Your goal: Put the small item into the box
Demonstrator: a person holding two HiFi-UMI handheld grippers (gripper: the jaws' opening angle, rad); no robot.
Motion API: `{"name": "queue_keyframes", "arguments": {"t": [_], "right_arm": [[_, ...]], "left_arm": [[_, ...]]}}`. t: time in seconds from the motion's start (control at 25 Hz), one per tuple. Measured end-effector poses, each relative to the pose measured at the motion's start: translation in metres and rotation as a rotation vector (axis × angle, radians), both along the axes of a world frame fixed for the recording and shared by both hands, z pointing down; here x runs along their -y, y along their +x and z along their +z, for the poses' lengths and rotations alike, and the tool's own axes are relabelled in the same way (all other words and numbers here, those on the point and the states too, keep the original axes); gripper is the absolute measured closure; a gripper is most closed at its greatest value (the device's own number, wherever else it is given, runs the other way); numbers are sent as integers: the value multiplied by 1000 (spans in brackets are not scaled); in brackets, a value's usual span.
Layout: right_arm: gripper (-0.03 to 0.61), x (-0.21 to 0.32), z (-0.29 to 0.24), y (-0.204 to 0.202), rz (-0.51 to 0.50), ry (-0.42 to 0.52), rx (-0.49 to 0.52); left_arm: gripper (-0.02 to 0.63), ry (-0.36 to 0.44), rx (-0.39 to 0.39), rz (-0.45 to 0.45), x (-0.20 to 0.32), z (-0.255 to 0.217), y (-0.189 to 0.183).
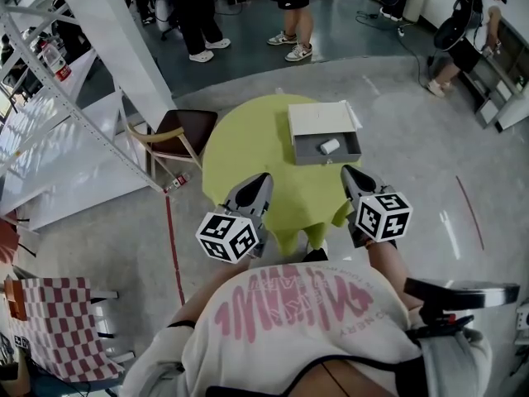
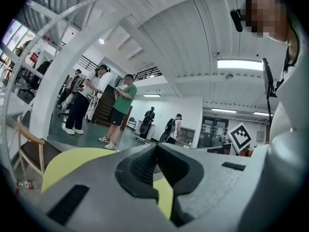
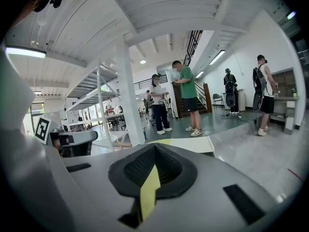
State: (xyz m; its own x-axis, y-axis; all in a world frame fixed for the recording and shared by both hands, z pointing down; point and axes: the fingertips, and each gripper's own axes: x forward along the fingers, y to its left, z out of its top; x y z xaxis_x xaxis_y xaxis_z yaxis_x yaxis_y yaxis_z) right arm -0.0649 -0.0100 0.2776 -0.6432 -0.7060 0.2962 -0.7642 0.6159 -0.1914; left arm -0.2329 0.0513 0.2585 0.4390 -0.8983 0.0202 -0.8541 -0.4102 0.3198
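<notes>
Head view: my left tool (image 1: 262,178) and right tool (image 1: 348,172) are both pressed together, empty, at the yellow desk's (image 1: 248,143) near edge. The small white item (image 1: 330,145) lies inside the grey box (image 1: 307,150) towards the far right edge.

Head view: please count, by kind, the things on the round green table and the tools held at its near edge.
Grey box: 1
White lid: 1
Small white item, inside the box: 1
Tools: 2 (left tool, right tool)
Total: 5
</notes>
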Motion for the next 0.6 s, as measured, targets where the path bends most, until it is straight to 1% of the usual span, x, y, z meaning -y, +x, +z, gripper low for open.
{"name": "queue_keyframes", "arguments": {"t": [0.6], "right_arm": [[574,-3,2,13,30,-21,1]], "left_arm": [[606,2,-1,27,3,-2,8]]}}
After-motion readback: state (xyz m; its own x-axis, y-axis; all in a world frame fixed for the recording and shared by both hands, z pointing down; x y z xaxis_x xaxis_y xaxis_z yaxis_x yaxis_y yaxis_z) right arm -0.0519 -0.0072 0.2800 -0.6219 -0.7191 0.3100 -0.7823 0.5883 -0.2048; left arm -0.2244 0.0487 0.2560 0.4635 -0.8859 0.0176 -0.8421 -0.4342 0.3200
